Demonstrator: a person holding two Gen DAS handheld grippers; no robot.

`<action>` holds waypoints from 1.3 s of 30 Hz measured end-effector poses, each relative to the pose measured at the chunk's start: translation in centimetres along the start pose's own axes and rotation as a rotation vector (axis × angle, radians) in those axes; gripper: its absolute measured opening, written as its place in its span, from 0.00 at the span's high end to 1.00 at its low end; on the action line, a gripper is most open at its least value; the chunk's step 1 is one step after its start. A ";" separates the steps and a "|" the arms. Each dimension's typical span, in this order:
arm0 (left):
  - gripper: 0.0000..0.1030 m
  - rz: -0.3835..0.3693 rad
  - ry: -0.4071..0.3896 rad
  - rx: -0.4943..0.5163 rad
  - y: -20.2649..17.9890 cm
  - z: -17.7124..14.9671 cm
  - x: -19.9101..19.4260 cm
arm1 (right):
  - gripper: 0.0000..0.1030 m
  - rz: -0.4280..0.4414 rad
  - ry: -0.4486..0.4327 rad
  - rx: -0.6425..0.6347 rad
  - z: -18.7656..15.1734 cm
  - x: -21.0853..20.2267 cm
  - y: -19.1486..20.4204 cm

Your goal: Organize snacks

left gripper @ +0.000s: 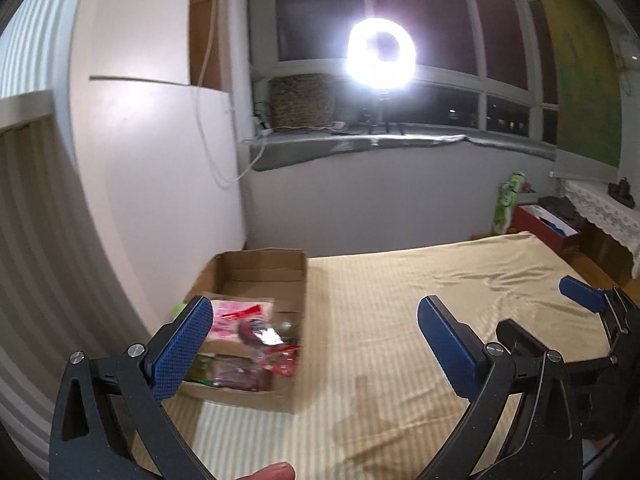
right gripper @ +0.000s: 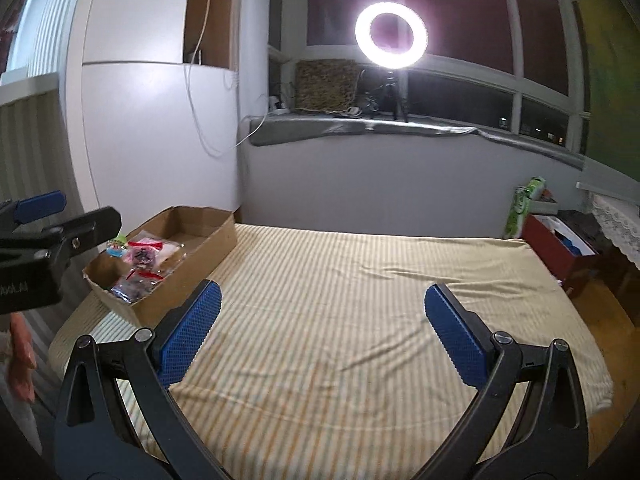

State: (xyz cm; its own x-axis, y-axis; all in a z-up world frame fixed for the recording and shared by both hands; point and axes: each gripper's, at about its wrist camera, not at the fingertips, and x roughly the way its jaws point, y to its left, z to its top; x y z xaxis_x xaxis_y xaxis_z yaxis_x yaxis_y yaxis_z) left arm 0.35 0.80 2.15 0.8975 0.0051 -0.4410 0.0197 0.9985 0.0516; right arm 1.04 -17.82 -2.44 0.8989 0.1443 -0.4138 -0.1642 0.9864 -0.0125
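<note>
A cardboard box [left gripper: 294, 280] sits at the left edge of a bed with a yellow striped sheet [left gripper: 420, 300]. Several snack packets [left gripper: 256, 332] in clear, pink and red wrappers lie inside its near half. My left gripper [left gripper: 316, 344] is open and empty, held above the bed with its left finger over the box. My right gripper [right gripper: 324, 328] is open and empty above the middle of the sheet [right gripper: 360, 280]. In the right wrist view the box [right gripper: 212, 240] is at the left with the packets [right gripper: 144, 260] in it, and the left gripper's finger [right gripper: 40, 202] shows beside it.
A white wardrobe [left gripper: 152, 160] stands left of the bed. A ring light [right gripper: 391, 35] on a tripod shines from the windowsill next to a woven basket [right gripper: 326, 84]. A red box [right gripper: 560, 248] and a green pack [right gripper: 524, 204] sit at the right.
</note>
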 end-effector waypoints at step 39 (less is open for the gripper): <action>0.01 -0.018 0.018 -0.050 1.4 -1.2 -1.7 | 0.00 0.002 -0.008 -0.025 0.8 -1.3 1.4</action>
State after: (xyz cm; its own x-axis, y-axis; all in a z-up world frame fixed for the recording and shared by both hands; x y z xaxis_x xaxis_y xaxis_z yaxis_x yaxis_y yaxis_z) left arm -1.67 2.22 1.84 0.8891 -0.0124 -0.4575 0.0132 0.9999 -0.0015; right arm 0.01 -16.58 -1.23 0.9018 0.1469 -0.4065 -0.1760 0.9838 -0.0350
